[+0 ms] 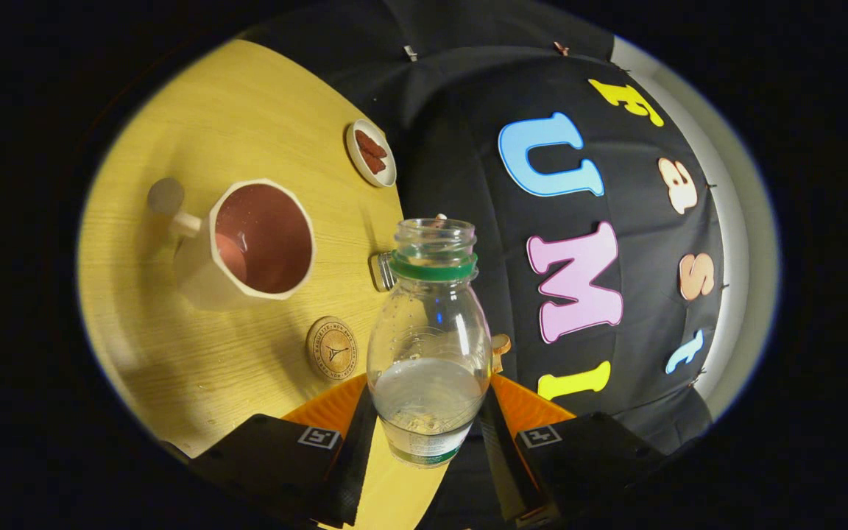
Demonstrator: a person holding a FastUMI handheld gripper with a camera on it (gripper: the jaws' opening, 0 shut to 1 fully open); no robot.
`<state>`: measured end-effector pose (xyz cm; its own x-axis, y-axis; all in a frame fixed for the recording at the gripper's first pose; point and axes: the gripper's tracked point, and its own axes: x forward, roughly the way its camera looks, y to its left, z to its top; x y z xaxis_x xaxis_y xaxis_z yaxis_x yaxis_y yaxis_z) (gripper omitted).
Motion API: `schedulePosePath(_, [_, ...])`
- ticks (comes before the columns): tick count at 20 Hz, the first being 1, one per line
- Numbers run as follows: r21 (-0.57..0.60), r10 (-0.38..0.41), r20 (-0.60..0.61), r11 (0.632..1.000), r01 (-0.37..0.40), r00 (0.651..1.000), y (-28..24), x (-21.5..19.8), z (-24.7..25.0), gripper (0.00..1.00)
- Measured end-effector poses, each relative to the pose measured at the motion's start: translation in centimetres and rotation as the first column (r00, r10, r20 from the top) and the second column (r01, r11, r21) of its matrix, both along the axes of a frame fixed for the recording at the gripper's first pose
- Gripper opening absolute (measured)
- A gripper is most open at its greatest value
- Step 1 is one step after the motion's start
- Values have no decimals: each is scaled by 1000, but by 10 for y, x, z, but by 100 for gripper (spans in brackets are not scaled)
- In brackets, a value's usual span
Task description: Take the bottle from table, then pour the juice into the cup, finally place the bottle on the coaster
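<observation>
Two steps look done, judging by how things lie: the bottle is off the surface and in the gripper, and the cup already holds liquid, so the pour seems made or nearly so. What is left, as I read it, is setting the bottle on the coaster.

Going left to right across the wooden surface: at about ten o'clock from the gripper stands the white faceted cup, handle pointing away to the left, its reddish inside showing a shallow pool of liquid at the bottom. Nearer, at about eleven o'clock and just ahead of the left finger, lies the round cork coaster, bare. Beyond the cup sits a small white dish with reddish pieces in it. A small cap-like object lies just left of the bottle's neck.

The clear plastic bottle stands upright at twelve o'clock, uncapped, a green ring around its neck, roughly a third full of pale cloudy juice, droplets clinging inside.

The gripper is clamped on the bottle's lower body, both fingers pressing its sides.
</observation>
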<state>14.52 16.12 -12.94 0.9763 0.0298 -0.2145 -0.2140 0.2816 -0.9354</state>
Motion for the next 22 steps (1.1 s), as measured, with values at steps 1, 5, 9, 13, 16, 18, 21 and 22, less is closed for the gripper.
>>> schedulePosePath(1, [-17, 4, -2, 1000, -4, 1000, 1, 2, -1, 73])
schedulePosePath(5, [-78, 17, -13, 997, -18, 1000, 0, 6, -10, 73])
schedulePosePath(9, [-171, 43, -41, 984, -50, 998, -1, 10, -21, 73])
schedulePosePath(13, [-221, 53, -45, 973, -61, 998, -1, 11, -24, 73])
schedulePosePath(16, [-259, 69, -41, 963, -77, 997, 1, 17, -22, 73])
schedulePosePath(18, [-294, 96, -28, 950, -100, 995, 5, 18, -19, 73])
schedulePosePath(21, [-338, 130, -34, 931, -134, 991, 10, 19, -23, 73])
schedulePosePath(22, [-353, 136, -36, 925, -140, 990, 10, 18, -24, 73])
